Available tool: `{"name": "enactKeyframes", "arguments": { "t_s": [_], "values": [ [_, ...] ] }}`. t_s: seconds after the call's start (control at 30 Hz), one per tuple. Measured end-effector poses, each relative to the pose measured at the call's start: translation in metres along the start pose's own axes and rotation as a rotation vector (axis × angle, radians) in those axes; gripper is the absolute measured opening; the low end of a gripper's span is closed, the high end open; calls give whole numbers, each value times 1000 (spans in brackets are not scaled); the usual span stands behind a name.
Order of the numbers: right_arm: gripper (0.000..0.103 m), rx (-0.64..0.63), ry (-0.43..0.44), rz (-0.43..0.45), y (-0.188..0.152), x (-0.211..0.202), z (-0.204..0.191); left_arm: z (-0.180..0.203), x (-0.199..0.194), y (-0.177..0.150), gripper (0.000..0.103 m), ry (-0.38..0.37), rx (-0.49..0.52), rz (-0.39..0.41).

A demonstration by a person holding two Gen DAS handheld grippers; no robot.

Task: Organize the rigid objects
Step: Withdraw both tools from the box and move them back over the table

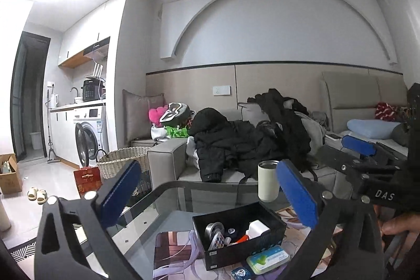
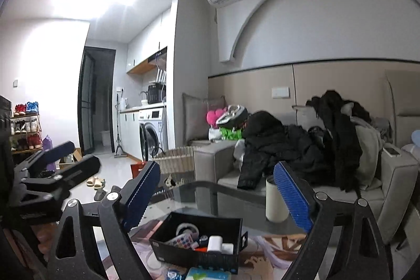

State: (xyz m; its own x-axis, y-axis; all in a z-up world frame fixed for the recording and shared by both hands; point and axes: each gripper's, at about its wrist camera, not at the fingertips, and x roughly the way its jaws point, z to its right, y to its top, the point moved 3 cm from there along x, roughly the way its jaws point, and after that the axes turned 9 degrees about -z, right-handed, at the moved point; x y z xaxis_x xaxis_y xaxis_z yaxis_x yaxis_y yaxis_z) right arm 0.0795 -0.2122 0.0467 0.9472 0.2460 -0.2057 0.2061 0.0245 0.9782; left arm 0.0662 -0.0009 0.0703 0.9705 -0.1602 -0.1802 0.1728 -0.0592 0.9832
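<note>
On the glass tabletop (image 1: pixel 168 204) sits a black box (image 1: pixel 237 235), open at the top, resting on a printed mat (image 1: pixel 173 253). Inside it lie a roll of tape (image 1: pixel 214 228), a white block (image 1: pixel 258 228), a colour-dotted card (image 1: pixel 218 240) and what may be an orange tube, too small to tell for sure. Just in front of the box, on the mat, is a green-and-white tin (image 1: pixel 269 259). A white cup (image 1: pixel 267 180) stands upright behind the box, near the tabletop's far edge. The left claw (image 1: pixel 210 196) hangs above the box with its blue pads spread wide, holding nothing. The right claw (image 2: pixel 218 196) is likewise wide apart and empty, over the same box (image 2: pixel 199 240). Beyond the tabletop, dark jackets (image 1: pixel 236 141) are piled on a grey sofa (image 1: pixel 165 162).
</note>
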Motion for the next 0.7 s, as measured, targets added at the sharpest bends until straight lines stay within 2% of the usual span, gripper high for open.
{"name": "enactKeyframes", "arguments": {
  "t_s": [0.2, 0.3, 0.53, 0.7],
  "values": [
    [90, -5, -12, -39, -5, 9, 0, 0, 14, -8, 103, 1, -13, -73],
    [90, -18, -24, -96, -13, 21, -2, 3, 32, -22, 103, -5, -21, -174],
    [90, -3, -30, -426, -65, 90, 3, 15, 82, -70, 103, 1, 8, -431],
    [88, 37, -46, -619, -106, 128, 18, 23, 109, -104, 103, -8, 47, -569]
  ]
}}
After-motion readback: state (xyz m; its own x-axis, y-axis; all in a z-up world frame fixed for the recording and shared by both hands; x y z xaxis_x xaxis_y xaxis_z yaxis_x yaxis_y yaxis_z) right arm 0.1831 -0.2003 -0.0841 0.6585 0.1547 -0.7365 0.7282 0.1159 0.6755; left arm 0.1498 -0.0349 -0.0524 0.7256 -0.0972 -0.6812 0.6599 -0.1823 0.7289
